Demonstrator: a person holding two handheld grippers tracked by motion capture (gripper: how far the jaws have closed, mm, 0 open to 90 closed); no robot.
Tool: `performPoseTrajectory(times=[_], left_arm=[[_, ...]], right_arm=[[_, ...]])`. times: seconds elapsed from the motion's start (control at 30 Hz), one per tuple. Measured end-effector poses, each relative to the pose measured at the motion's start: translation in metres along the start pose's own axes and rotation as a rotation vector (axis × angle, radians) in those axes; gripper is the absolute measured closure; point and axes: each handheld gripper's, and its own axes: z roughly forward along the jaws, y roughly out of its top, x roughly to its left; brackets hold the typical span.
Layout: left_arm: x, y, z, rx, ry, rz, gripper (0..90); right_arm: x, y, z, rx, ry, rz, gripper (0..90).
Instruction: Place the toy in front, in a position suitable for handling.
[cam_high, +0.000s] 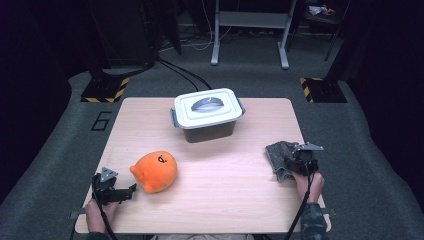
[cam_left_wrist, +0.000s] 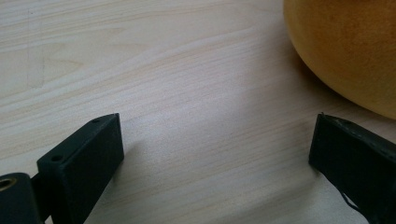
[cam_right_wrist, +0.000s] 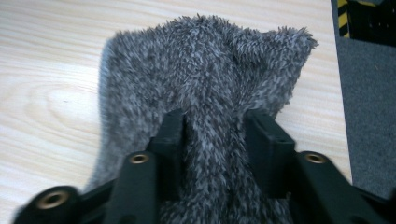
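Right gripper view showed my right claw pinching a bunched fold of the soft, light, floppy grey cloth, while my left claw sat open.

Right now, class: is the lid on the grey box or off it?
On. The white lid sits flat on the grey box, handle folded down.

Orange plush toy cut off by top and right picture edges in left gripper view, face out of frame. Grey fuzzy cloth partly hidden under right hand-held gripper near right edge of surface, lower end cut off by bottom picture edge. Contents of lidded container hidden. Near edge of surface partly covered by forearms in high view.
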Motion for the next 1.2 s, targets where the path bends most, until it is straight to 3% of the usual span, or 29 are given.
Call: performPoseTrajectory(times=[0.07,0.2,0.37,0.53,0.77,0.9,1.2], left_arm=[[0.000,0.000,0.000,0.000,-0.001,-0.002,2.6],[0.000,0.000,0.000,0.000,0.000,-0.001,2.6],[0.000,0.000,0.000,0.000,0.001,0.000,2.6],[0.000,0.000,0.000,-0.001,0.001,0.001,2.6],[0.000,0.000,0.000,-0.001,0.001,0.000,2.6],[0.000,0.000,0.000,-0.002,0.001,0.001,2.6],[0.000,0.000,0.000,-0.001,0.000,-0.005,2.6]], right_arm=[[-0.001,-0.001,0.004,0.026,-0.014,0.023,45.5],[-0.005,-0.003,-0.001,0.006,-0.015,0.018,25.8],[-0.007,-0.006,-0.019,-0.025,0.013,0.027,14.3],[-0.004,-0.017,-0.033,-0.004,0.060,0.040,2.1],[0.003,-0.041,-0.053,-0.028,0.083,0.044,0.0],[0.006,-0.058,-0.062,-0.042,0.098,0.073,0.0],[0.013,-0.084,-0.054,0.010,0.066,0.045,0.0]])
